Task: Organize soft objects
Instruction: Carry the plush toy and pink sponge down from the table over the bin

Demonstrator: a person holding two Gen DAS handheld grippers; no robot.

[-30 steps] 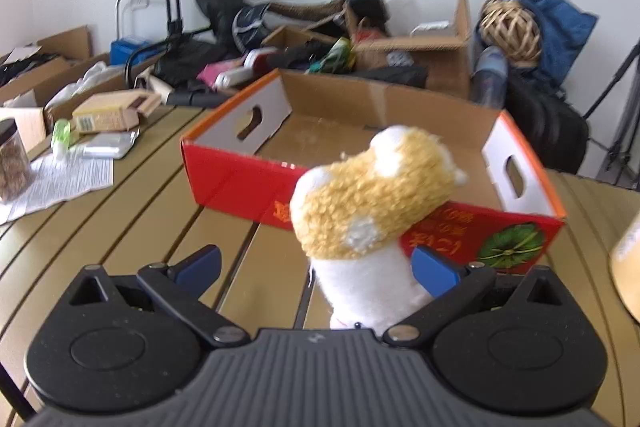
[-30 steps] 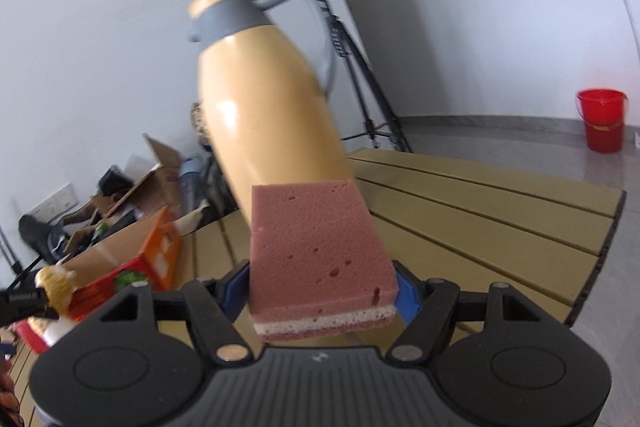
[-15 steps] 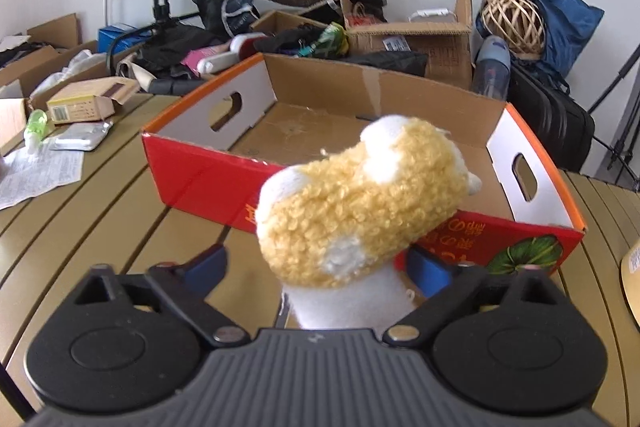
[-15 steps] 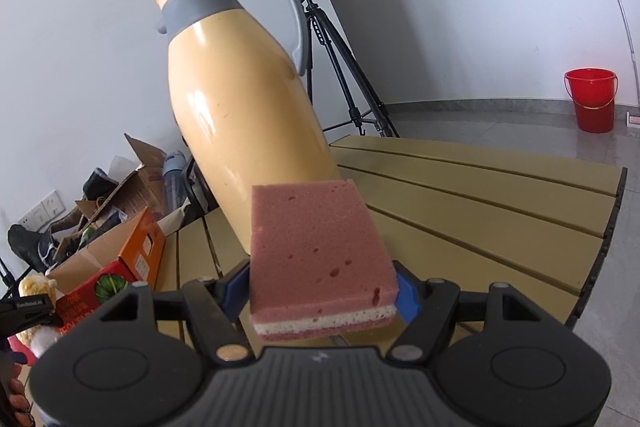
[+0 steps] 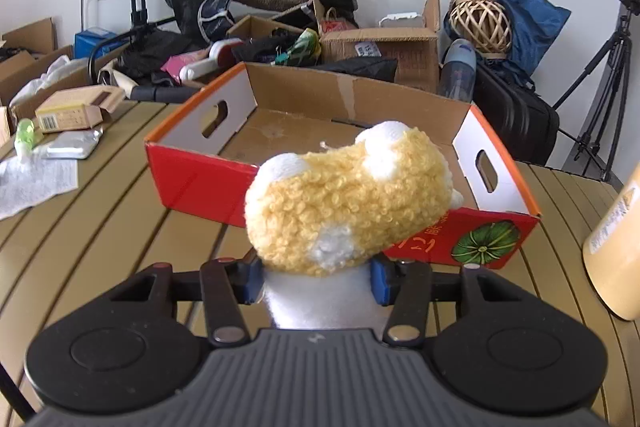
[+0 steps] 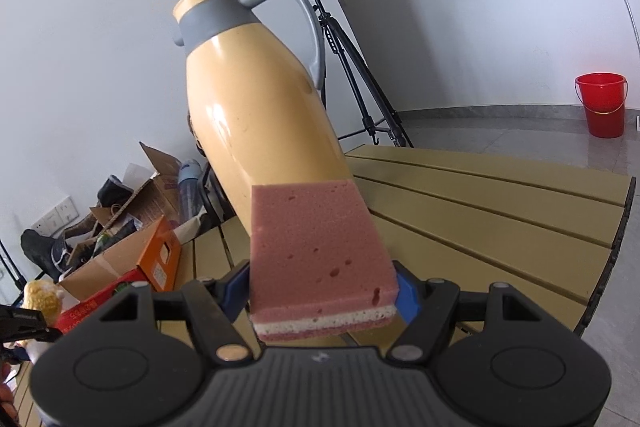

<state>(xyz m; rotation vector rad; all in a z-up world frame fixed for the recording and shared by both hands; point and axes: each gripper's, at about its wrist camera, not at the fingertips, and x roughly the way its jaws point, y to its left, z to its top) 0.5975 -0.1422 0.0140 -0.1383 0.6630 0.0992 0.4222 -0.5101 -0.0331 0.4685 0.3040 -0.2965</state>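
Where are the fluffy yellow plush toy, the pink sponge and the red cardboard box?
fluffy yellow plush toy (image 5: 348, 203), left wrist view, curly body
pink sponge (image 6: 316, 243), right wrist view, top face
red cardboard box (image 5: 200, 183), left wrist view, front wall

left tool: jaws closing from wide apart, blue pads now against the white base of the plush toy | plush toy: fills more of the frame's centre, hiding more of the red box front | right view: yellow jug shifted right, tilt changed | red bucket lower at right edge
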